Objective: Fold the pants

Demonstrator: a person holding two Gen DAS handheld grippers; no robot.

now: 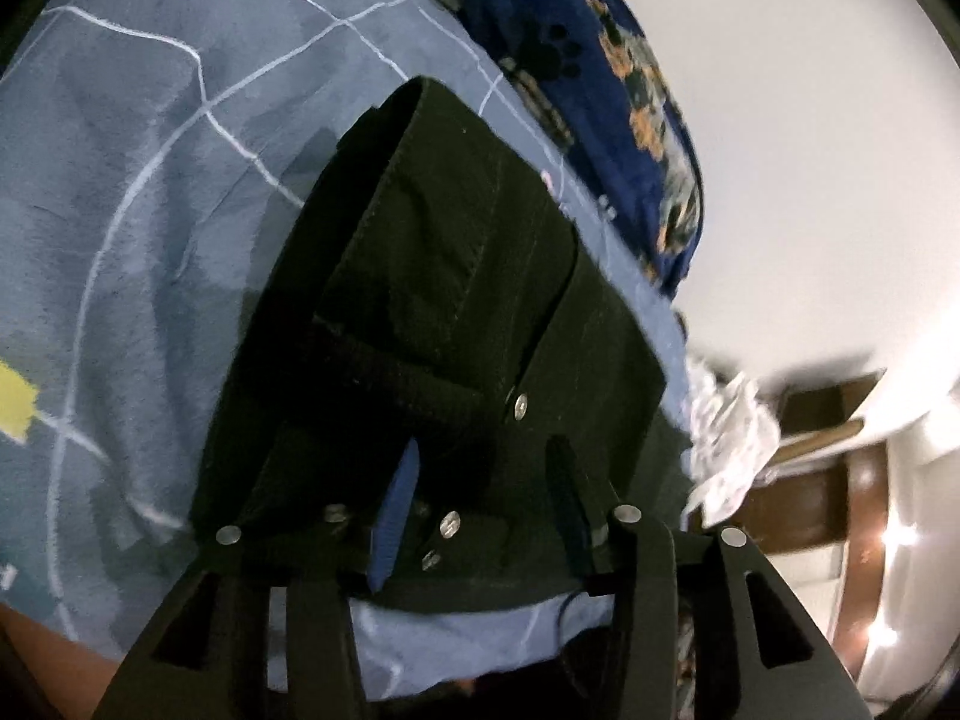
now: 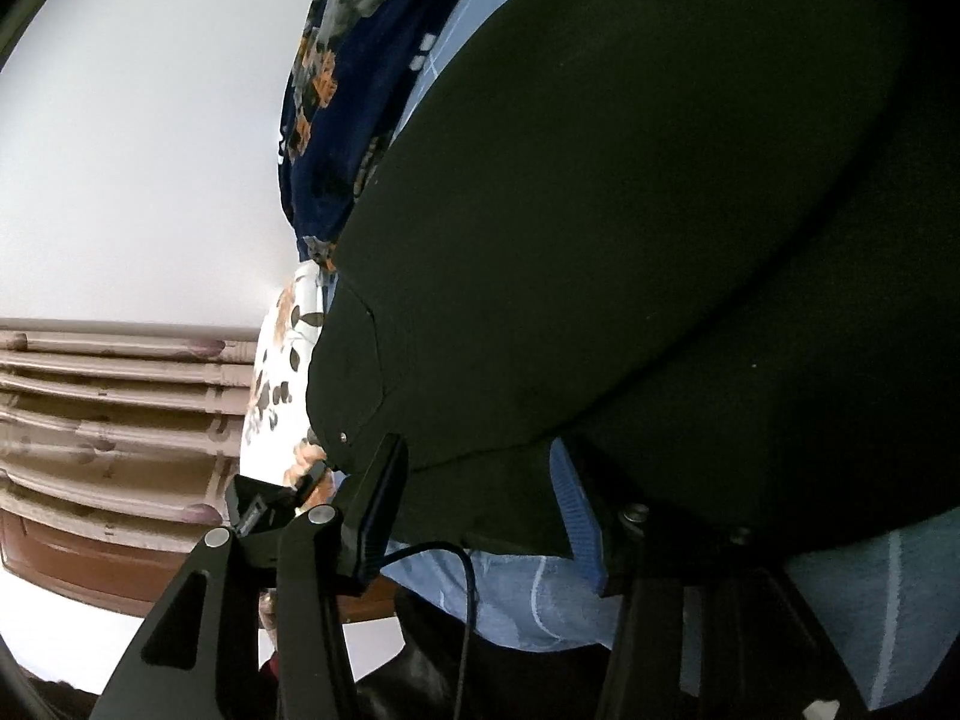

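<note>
Paw-print blanket (image 1: 576, 48) beside pants (image 1: 456, 276).

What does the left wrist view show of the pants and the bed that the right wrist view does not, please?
Only the left wrist view shows the pants' seams, a rivet, a broad stretch of the blue sheet and the paw-print blanket. Only the right wrist view shows a slatted wooden panel and a floral white fabric. Both show dark pants cloth lying between the fingers of the left claw and the right claw.
</note>
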